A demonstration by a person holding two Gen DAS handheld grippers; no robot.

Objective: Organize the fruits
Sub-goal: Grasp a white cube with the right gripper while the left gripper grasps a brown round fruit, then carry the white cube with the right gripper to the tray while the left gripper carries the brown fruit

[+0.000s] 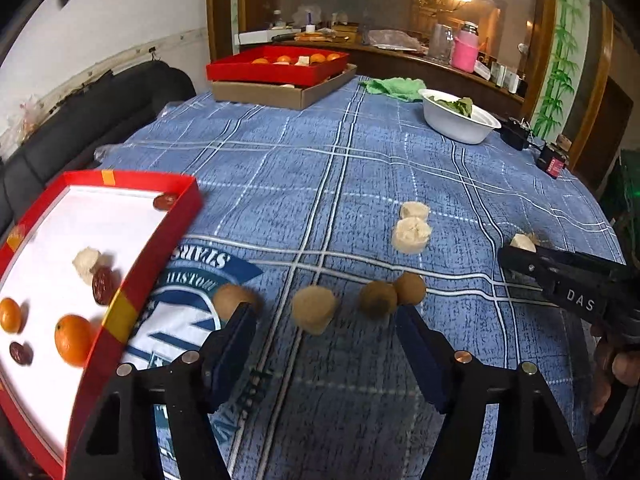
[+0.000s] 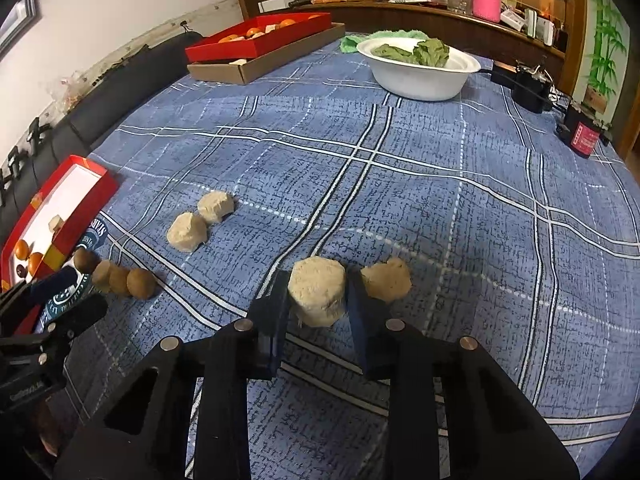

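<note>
My left gripper (image 1: 326,312) is open above the blue checked cloth, with a pale banana chunk (image 1: 314,309) between its fingers and brown longans (image 1: 378,299) beside them. A red tray (image 1: 160,248) at the left holds oranges (image 1: 73,339), red dates and a banana piece. My right gripper (image 2: 316,292) is shut on a banana chunk (image 2: 317,296) that rests on the cloth; another chunk (image 2: 387,279) lies just right of it. Two more chunks (image 2: 200,220) lie further left. The right gripper also shows in the left wrist view (image 1: 520,254).
A white bowl (image 2: 420,78) with green leaves stands at the far side. A red tray on a cardboard box (image 2: 260,46) holds oranges at the far left. Black devices (image 2: 528,86) and a red-labelled box (image 2: 582,136) lie at the right edge. A dark sofa (image 1: 80,120) borders the table's left.
</note>
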